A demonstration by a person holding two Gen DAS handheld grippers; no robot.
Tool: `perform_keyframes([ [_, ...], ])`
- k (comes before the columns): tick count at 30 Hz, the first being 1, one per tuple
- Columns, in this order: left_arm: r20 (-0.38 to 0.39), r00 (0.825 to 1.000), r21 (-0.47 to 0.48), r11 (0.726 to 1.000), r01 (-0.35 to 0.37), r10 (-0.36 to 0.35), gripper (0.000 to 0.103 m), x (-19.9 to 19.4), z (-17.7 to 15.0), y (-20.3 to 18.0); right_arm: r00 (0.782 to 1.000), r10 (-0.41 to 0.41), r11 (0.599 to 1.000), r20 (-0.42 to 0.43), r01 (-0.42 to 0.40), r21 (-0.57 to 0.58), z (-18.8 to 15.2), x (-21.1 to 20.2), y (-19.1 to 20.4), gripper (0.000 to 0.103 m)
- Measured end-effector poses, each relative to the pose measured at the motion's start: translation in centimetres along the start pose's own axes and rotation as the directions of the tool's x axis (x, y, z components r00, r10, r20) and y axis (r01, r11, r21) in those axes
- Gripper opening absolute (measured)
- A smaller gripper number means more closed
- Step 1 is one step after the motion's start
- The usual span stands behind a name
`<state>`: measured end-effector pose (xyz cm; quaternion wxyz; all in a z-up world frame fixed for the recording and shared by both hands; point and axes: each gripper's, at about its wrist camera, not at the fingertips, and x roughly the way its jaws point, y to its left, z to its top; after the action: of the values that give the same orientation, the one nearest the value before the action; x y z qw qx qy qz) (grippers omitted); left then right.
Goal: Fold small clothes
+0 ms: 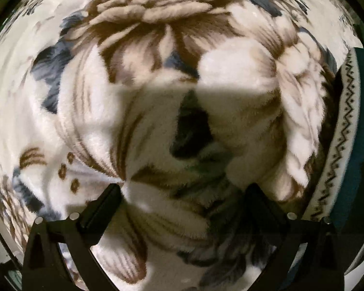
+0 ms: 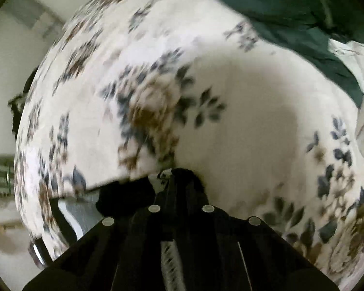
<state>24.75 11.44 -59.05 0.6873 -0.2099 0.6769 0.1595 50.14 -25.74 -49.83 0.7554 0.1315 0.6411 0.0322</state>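
Pinching a dark garment (image 2: 143, 194) with patterned white trim between pressed-together fingers, the right gripper (image 2: 176, 172) is hanging above the floral blanket (image 2: 242, 121), while the left gripper (image 1: 184, 189) is hovering spread and empty over that blanket, farther from the garment.

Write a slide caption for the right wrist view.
Right gripper shut on a dark garment above the floral blanket.
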Motion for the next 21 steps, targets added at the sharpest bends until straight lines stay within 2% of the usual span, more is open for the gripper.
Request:
perform_keyframes([
  [2, 0.001, 1.0, 0.005, 1.0, -0.008, 0.007, 0.103, -0.1, -0.5, 0.5, 1.0, -0.003, 1.0, -0.013, 0.004, 0.009, 1.0, 0.5, -0.3, 0.005],
  [4, -0.006, 1.0, 0.007, 1.0, -0.008, 0.008, 0.103, 0.2, -0.5, -0.2, 0.996, 0.01, 1.0, -0.086, -0.013, -0.025, 1.2, 1.5, 0.1, 0.005],
  [7, -0.025, 1.0, 0.009, 1.0, 0.005, -0.005, 0.103, 0.1, -0.6, -0.1, 0.986, 0.031, 0.998, -0.162, -0.04, -0.055, -0.3, 1.1, 0.2, 0.012],
  [8, -0.028, 1.0, 0.008, 1.0, 0.011, -0.011, 0.103, 0.0, -0.7, 0.2, 0.984, 0.04, 0.997, -0.174, -0.05, -0.053, -1.3, 0.7, -0.1, 0.021],
  [9, -0.028, 0.999, 0.004, 1.0, 0.021, -0.021, 0.103, -0.3, -0.5, 0.2, 0.981, 0.045, 0.997, -0.19, -0.054, -0.046, -2.1, 0.3, -0.6, 0.036],
  [11, -0.016, 0.999, -0.006, 0.999, 0.043, -0.043, 0.103, -1.0, -0.3, 0.2, 0.973, 0.05, 0.998, -0.224, -0.058, -0.026, -4.5, -0.4, -2.0, 0.05],
  [14, 0.016, 0.996, -0.028, 0.996, 0.088, -0.088, 0.103, -2.8, -0.2, 0.1, 0.941, 0.091, 0.996, -0.326, -0.082, 0.043, -8.5, 0.2, -4.5, 0.051],
  [16, 0.04, 0.991, -0.035, 0.991, 0.126, -0.125, 0.103, -4.2, -0.1, -0.5, 0.905, 0.178, 0.98, -0.387, -0.127, 0.156, -11.1, 1.4, -6.1, 0.051],
  [17, 0.05, 0.989, -0.03, 0.99, 0.137, -0.136, 0.103, -4.9, -0.1, -0.9, 0.896, 0.212, 0.97, -0.391, -0.145, 0.192, -11.9, 1.9, -6.5, 0.051],
  [18, 0.063, 0.988, -0.018, 0.989, 0.145, -0.144, 0.103, -5.6, 0.0, -1.5, 0.896, 0.234, 0.963, -0.376, -0.16, 0.218, -12.7, 2.0, -6.7, 0.045],
  [19, 0.073, 0.986, -0.002, 0.988, 0.151, -0.151, 0.103, -6.2, 0.2, -2.1, 0.914, 0.235, 0.961, -0.33, -0.166, 0.224, -13.3, 1.6, -6.6, 0.033],
  [20, 0.081, 0.985, 0.018, 0.988, 0.153, -0.154, 0.103, -6.8, 0.3, -2.7, 0.935, 0.208, 0.967, -0.287, -0.152, 0.207, -13.8, 1.1, -6.3, 0.005],
  [21, 0.09, 0.983, 0.046, 0.987, 0.154, -0.157, 0.103, -7.4, 0.5, -3.6, 0.954, 0.17, 0.976, -0.248, -0.128, 0.176, -14.1, 0.2, -5.6, 0.004],
])
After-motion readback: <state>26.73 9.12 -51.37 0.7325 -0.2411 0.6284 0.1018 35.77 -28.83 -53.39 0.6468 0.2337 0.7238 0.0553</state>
